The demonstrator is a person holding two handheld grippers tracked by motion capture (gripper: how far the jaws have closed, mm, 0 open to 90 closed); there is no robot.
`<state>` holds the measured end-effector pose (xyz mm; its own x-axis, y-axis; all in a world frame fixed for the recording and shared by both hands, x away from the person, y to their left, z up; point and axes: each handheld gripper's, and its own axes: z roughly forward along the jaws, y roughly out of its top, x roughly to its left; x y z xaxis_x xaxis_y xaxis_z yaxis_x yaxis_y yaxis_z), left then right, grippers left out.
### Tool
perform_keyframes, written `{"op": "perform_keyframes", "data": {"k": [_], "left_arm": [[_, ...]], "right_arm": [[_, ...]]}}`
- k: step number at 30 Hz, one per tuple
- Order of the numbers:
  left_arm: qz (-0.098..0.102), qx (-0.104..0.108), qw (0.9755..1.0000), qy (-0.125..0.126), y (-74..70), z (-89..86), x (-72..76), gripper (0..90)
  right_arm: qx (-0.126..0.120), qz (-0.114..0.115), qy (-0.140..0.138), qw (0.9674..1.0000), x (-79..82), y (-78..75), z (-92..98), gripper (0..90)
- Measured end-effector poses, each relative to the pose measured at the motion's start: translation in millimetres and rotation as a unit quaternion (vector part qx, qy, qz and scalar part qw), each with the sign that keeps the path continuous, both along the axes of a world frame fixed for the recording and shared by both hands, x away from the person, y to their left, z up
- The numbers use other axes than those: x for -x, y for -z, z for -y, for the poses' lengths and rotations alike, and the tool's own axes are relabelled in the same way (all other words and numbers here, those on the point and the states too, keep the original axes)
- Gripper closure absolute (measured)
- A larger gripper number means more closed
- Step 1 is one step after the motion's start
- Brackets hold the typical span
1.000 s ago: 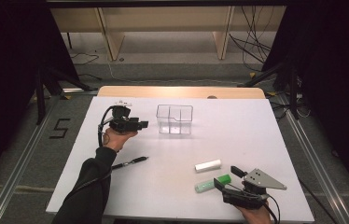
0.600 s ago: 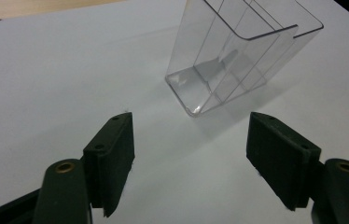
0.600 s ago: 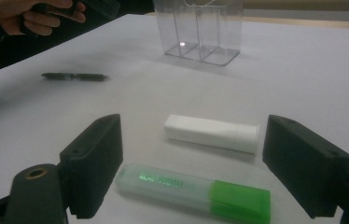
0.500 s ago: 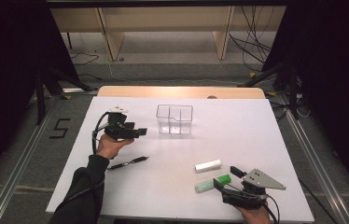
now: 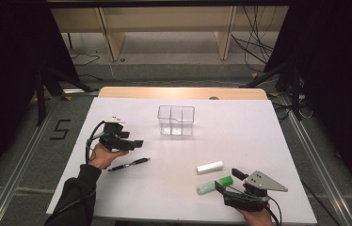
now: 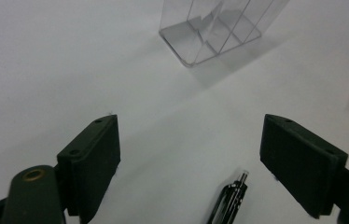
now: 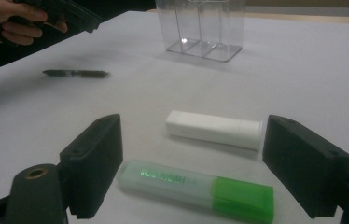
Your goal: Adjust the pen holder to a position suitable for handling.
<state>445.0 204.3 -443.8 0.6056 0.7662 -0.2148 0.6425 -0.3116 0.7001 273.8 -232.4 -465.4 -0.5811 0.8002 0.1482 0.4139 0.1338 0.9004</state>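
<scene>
My left gripper (image 5: 138, 143) hovers over the left part of the white table (image 5: 240, 127), a hand around its body. Its jaws (image 6: 189, 156) stand wide and have just been opening, with nothing gripped. The tip of a black pen (image 6: 228, 205) lies on the table below the gap; the pen (image 5: 129, 165) rests just in front of the hand. My right gripper (image 5: 228, 181) sits open at the near right. A green-capped highlighter (image 7: 196, 186) lies flat between its jaws (image 7: 191, 156), untouched. A white stick (image 7: 214, 129) lies just beyond it.
A clear plastic organiser (image 5: 176, 120) with compartments stands upright at the table's middle back, seemingly with nothing inside. A wooden board (image 5: 183, 92) borders the far edge. Dark floor, rails and cables surround the table.
The left hand has drawn back from the organiser toward the near left, and its jaws have widened. The pen, highlighter, white stick and right gripper have kept their places.
</scene>
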Motion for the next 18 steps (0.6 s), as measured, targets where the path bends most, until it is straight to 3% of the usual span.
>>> {"op": "perform_keyframes", "data": {"k": [8,18], "left_arm": [[-0.001,-0.010,0.9999,0.005,-2.3,-5.9,10.8,17.1],[0.002,-0.038,0.9992,0.016,-6.4,-9.0,24.2,16.8]], "right_arm": [[-0.001,-0.002,0.003,1.0000,-0.1,1.5,1.9,20.7],[-0.001,-0.001,0.007,1.0000,2.4,0.5,3.3,20.7]]}}
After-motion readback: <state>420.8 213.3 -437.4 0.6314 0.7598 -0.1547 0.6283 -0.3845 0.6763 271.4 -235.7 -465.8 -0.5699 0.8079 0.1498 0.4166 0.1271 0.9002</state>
